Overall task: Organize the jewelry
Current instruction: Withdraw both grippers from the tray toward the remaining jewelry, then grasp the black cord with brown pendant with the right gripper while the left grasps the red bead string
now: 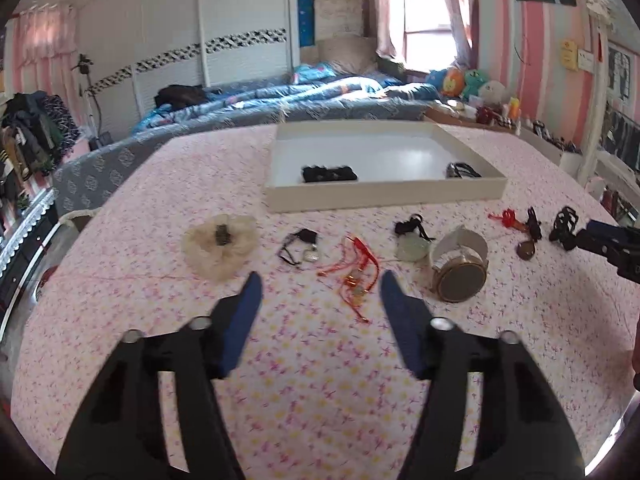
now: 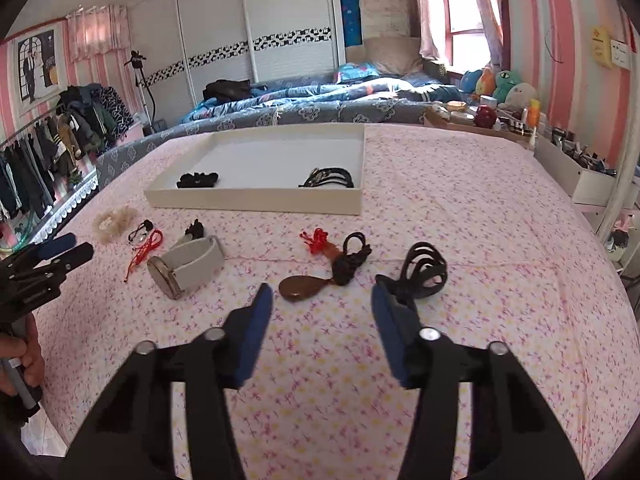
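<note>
Fingers on both your grippers stand spread and hold nothing: the left gripper [image 1: 320, 284] hangs over the red cord charm [image 1: 356, 276], the right gripper [image 2: 322, 296] just short of the brown pendant [image 2: 300, 288]. You are reaching for a pick; 2 dark pieces already lie in the white tray [image 1: 384, 196] on the floral worktop [image 2: 480, 260]. Next, lower each gripper and pinch. Only the right view shows the black loops [image 2: 426, 272] beside its finger clearly.
</note>
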The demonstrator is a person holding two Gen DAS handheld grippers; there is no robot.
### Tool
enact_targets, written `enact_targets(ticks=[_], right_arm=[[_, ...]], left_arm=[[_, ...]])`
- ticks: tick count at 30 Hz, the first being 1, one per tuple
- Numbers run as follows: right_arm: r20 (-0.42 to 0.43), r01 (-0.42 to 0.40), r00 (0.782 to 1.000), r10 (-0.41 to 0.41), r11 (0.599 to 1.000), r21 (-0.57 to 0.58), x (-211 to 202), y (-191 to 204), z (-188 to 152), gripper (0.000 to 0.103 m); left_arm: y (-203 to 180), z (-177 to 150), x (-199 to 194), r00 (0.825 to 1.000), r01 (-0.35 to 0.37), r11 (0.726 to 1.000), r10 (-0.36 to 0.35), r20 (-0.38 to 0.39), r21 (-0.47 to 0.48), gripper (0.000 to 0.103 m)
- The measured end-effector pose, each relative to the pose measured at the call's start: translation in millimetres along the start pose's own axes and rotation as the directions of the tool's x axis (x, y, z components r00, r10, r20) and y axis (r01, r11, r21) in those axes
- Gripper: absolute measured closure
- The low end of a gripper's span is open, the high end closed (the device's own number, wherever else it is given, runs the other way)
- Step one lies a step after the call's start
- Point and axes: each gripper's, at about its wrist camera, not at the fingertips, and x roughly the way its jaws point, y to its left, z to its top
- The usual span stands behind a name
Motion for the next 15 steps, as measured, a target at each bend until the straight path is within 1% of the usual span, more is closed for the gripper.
enact_targets(ticks=[3,5,7,8,9,11,15], right_arm=[[-0.022,-0.009,1.0,0.009,1.0,0.016,12,-2,2,0.052],[-0.03,-0.006,1.0,0.006,1.0,0.016,19,-2,6,0.052],[-0.037,0.007,0.999,-0.007,1.0,0.009,25,1,12,0.058],[-0.039,0.013,0.999,-0.012,1.0,0.01,27,2,14,0.058],[-0.043,0.016,0.999,-0.015,1.0,0.013,30,2,16,0.058],[-0.063,0.03,0.998,-0.03,1.0,0.009,39,4,20,0.06],[-0.097,0.043,0.994,-0.043,0.999,-0.003,55,6,23,0.06]], left_arm=[[-1,1,10,1.0,0.008,1.0,-0.008,-0.02,-0.009,0.05],[-3,6,19,0.998,-0.026,1.0,0.026,-0.052,-0.007,0.05],[-3,13,25,0.998,-0.024,0.999,0.023,-0.062,-0.024,0.05],[-4,15,27,0.998,-0.029,0.999,0.027,-0.064,-0.02,0.05],[-5,17,30,0.997,-0.028,0.999,0.026,-0.071,-0.018,0.05],[-6,21,35,0.997,0.0,0.999,-0.003,-0.079,-0.032,0.05],[-14,26,43,0.996,0.014,1.0,-0.016,-0.09,-0.024,0.05]])
